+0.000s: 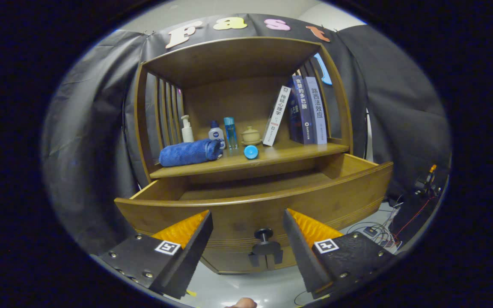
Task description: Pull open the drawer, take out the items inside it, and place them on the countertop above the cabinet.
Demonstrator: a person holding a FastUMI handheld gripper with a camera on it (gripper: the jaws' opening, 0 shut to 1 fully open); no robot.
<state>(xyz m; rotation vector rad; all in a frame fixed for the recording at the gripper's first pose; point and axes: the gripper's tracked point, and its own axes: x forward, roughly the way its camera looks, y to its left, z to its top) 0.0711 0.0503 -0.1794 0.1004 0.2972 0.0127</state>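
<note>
A wooden cabinet's drawer (272, 203) stands pulled out toward me, and the part of its inside that I can see looks bare. Its dark knob (263, 234) sits on the drawer front, between my fingers and a little beyond their tips. My gripper (246, 222) is open, with nothing held. On the countertop (289, 155) above the drawer lie a rolled blue towel (190, 152) and a small blue ball (250, 152). Behind them stand a white pump bottle (186, 129), a small dark-capped bottle (215, 133), a slim blue bottle (230, 132) and a lidded cup (251, 135).
Several books (304, 110) lean at the countertop's right end, under the cabinet's top board. Slatted wooden sides close the shelf left and right. Cables and small electronics (383, 231) lie on the floor to the right of the cabinet. A fingertip (241, 303) shows below my fingers.
</note>
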